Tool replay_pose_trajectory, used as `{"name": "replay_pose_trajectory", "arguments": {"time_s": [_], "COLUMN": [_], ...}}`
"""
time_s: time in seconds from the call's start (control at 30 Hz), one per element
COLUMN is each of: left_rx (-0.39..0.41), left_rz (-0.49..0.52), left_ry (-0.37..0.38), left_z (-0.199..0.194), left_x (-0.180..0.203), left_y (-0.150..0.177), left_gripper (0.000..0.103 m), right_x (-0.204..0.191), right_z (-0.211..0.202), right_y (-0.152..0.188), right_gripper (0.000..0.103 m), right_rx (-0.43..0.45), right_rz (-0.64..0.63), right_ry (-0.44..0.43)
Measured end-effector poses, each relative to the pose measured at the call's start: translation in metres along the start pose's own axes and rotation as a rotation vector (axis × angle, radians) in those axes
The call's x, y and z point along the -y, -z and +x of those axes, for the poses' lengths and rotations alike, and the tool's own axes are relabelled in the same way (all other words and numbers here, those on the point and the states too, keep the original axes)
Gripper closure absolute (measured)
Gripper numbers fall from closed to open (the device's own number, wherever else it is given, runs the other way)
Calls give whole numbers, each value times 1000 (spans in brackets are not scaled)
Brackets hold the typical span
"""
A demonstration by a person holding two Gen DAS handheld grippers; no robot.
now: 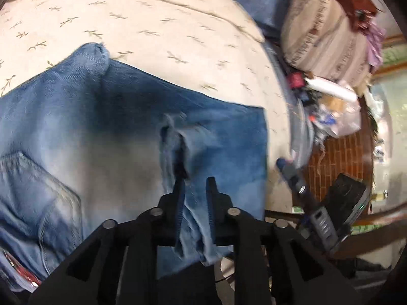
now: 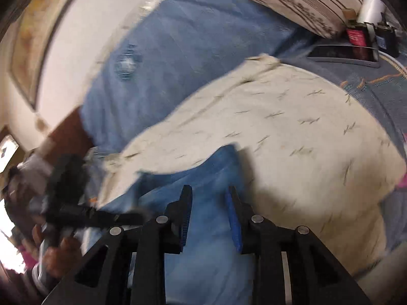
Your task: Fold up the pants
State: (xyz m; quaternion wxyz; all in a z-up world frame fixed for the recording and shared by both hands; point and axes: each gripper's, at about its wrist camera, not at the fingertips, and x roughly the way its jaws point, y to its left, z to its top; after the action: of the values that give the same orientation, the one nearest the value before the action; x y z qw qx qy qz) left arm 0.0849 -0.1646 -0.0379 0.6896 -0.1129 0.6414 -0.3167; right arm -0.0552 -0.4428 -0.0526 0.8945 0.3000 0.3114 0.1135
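A cream bedspread with small olive sprig prints (image 1: 157, 25) covers the bed, and on it lie the faded blue denim pants (image 1: 84, 127), spread flat, dark blue toward the far edge and washed nearly grey in the middle. A stitched back pocket (image 1: 38, 190) shows at the lower left of the left wrist view, a rolled hem corner (image 1: 98, 50) sticks up at the far side, and a frayed tear (image 1: 178, 137) sits just beyond the tongs. In the right wrist view the same pants (image 2: 211, 178) reach up into the cream cover, which lies over a blue blanket (image 2: 190, 45).

The left tongs (image 1: 195, 180) point steeply down, jaws narrow, with a bunched fold of denim pinched between the blue ribbed pads. The right tongs (image 2: 207, 190) tilt more shallowly over the denim; the jaws stand a little apart, the cloth lies below them, and neither pad presses on it. At the left edge of that blurred view a hand (image 2: 58, 254) grips the other tool's handle.

A striped beige pillow (image 1: 323, 35) lies past the bed's end.
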Motion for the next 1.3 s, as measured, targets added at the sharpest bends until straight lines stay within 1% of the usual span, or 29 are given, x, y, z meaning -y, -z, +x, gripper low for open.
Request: {"name": "replay_pose_trajectory", "arguments": {"time_s": [0.03, 0.07, 0.1, 0.13, 0.17, 0.23, 0.27, 0.3, 0.33, 0.4, 0.43, 0.5, 0.53, 0.57, 0.6, 0.63, 0.67, 0.7, 0.73, 0.77, 0.83, 0.9, 0.93, 0.97, 1.03, 1.1, 1.17, 1.23, 1.3], "left_rx": [3, 5, -4, -31, -51, -19, -34, -46, -38, 48, 80, 134, 137, 113, 64, 22, 54, 65, 45, 17, 17, 16, -1, -24, -10, -21, 16, 95, 156], "left_rz": [33, 63, 100, 120, 138, 169, 165, 153, 144, 142, 146, 132, 111, 91, 59, 24, 25, 29, 26, 17, 27, 32, 26, 21, 23, 3, -1, -2, -18], "left_ry": [3, -16, -71, -120, -152, -156, -138, -98, -63, -41, -48, -93, -130, -150, -165, -174, -160, -154, -150, -111, -50, -47, -69, -82, -62, -44, -11, -2, 14], "left_z": [2, 9, 20, 35, 48, 41, 37, 32, 23, -2, -10, -12, -4, 6, 21, 36, 33, 27, 24, 18, 3, 3, 9, 15, 10, -8, -28, -62, -98], "left_x": [5, 11, 14, 14, 14, 21, 23, 26, 28, 32, 32, 32, 28, 24, 15, 4, 4, 6, 7, 4, 2, -2, -8, -11, -18, -26, -29, -40, -61], "left_y": [7, 10, 16, 19, 22, 27, 27, 26, 23, 14, 11, 2, -5, -10, -14, -17, -17, -14, -11, -5, 9, 20, 24, 28, 32, 36, 33, 35, 41], "left_gripper": [76, 71, 68, 68, 70, 71, 71, 71, 71, 68, 59, 48, 48, 48, 48, 49, 48, 48, 48, 48, 46, 43, 43, 43, 45, 45, 45, 45, 45], "right_x": [-1, 2, 7, 15, 18, 16, 12, 9, 4, 0, -3, -1, 4, 10, 17, 20, 19, 14, 8, -2, -15, -17, -12, -5, -10, -22, -43, -72, -104], "right_z": [-1, 1, 5, 16, 17, 6, -1, -7, -11, -8, -6, 11, 24, 42, 55, 53, 49, 42, 34, 22, 7, 5, 12, 18, 17, 14, 13, 19, 33], "right_y": [12, 23, 34, 44, 46, 38, 31, 23, 13, -6, -9, -15, -12, -10, -4, -1, -1, -1, 0, 4, 16, 33, 44, 54, 56, 50, 47, 49, 59], "right_gripper": [74, 74, 78, 84, 87, 87, 84, 84, 82, 80, 80, 76, 74, 74, 75, 76, 76, 76, 73, 72, 66, 61, 57, 57, 58, 55, 52, 46, 45], "right_rx": [-15, -38, -73, -126, -115, -95, -62, -29, -3, 26, 29, 8, -24, -80, -124, -77, -70, -76, -62, -41, -38, -69, -115, -147, -108, -112, -87, -97, -126], "right_rz": [-15, -28, -30, -24, -19, 18, 14, 1, -17, -34, -36, -15, 4, 18, 29, 36, 48, 48, 34, 1, -44, -52, -37, -18, -6, -12, -49, -130, -220], "right_ry": [-3, 19, 78, 135, 140, 120, 113, 102, 85, 93, 84, 70, 90, 118, 143, 130, 133, 138, 128, 104, 77, 74, 101, 132, 151, 199, 191, 191, 175]}}
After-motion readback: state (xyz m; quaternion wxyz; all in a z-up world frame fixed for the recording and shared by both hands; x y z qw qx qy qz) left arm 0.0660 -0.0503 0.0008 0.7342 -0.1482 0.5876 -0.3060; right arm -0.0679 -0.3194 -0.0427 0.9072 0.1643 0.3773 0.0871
